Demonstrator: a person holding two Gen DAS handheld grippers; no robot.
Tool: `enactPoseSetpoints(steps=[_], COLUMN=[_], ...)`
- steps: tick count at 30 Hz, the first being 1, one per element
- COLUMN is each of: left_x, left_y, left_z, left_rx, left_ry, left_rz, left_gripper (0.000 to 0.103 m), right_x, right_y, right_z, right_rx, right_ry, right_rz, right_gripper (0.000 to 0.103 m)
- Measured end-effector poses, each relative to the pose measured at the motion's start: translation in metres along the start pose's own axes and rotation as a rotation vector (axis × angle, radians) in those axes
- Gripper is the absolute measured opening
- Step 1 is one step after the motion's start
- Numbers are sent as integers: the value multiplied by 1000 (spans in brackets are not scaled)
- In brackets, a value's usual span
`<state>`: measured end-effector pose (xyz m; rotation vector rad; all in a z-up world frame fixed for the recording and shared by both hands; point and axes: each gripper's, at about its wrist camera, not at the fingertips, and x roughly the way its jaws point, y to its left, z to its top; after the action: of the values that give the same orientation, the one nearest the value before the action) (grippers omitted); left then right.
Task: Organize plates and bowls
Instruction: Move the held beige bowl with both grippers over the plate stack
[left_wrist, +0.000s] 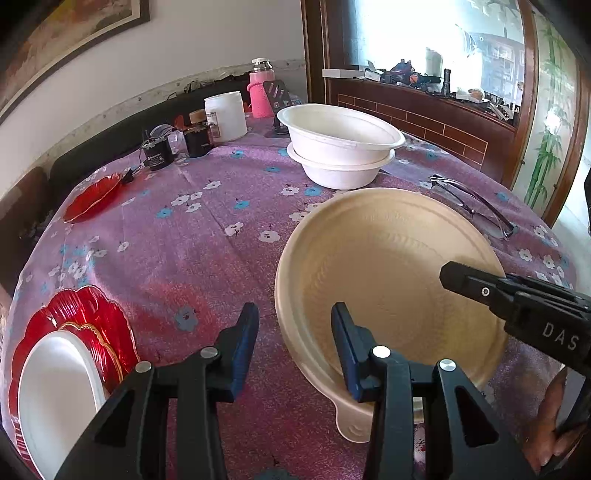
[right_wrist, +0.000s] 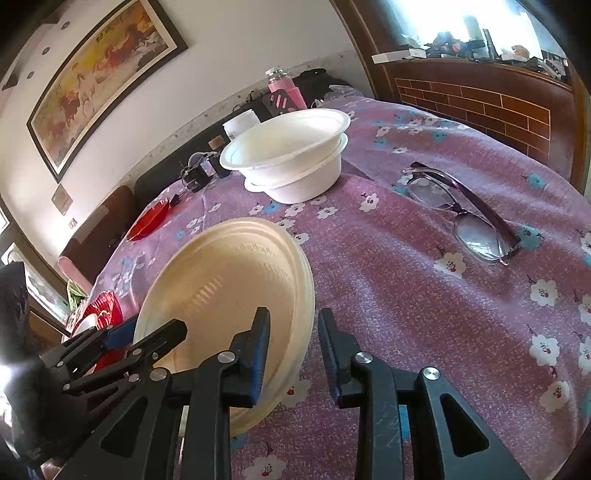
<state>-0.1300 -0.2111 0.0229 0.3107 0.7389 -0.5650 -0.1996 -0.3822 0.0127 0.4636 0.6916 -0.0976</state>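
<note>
The left gripper (left_wrist: 294, 334) has its jaws apart astride the near rim of the beige bowl (left_wrist: 388, 269), which sits on the table (left_wrist: 207, 236) at about 5 o'clock in the left wrist view. The right gripper (right_wrist: 291, 341), also apart, straddles the bowl's right rim. If both close and pull differently, I think the thin rim can bend or slip. Farther, at 12 o'clock, two white bowls (left_wrist: 340, 147) are stacked. The right gripper's body reads "DAS".

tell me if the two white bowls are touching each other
Touching: the right wrist view shows the upper white bowl nested inside the lower white bowl, no gap.
</note>
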Motion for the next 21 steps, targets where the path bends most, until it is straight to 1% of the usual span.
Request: enactPoseSetpoints(steps=[1,3,8,9,12,15,21], left_x=[0,0,1,1,1,-2,-8], left_y=[0,-1,-1,-1,-2,-3,-4], left_z=[0,0,0,0,0,0,-2], left_rx=[-1,1,6,7,13,16,19], left_ry=[1,0,4,3,1,-10,-31], left_rz=[-1,-1,2,1,4,3,-17], left_gripper=[40,40,30,27,25,21,21], right_x=[-1,-2,-4,-5,-6,-9,-12], right_y=[2,5,7,7,7,7,7], right_z=[0,0,-1,-1,0,0,1], right_rx=[-15,-30,-32,-30,-28,-25,-21], right_ry=[3,4,0,0,-1,-5,-8], right_rz=[-6,-4,-3,-2,4,8,6], right_gripper=[28,21,18,18,17,17,17])
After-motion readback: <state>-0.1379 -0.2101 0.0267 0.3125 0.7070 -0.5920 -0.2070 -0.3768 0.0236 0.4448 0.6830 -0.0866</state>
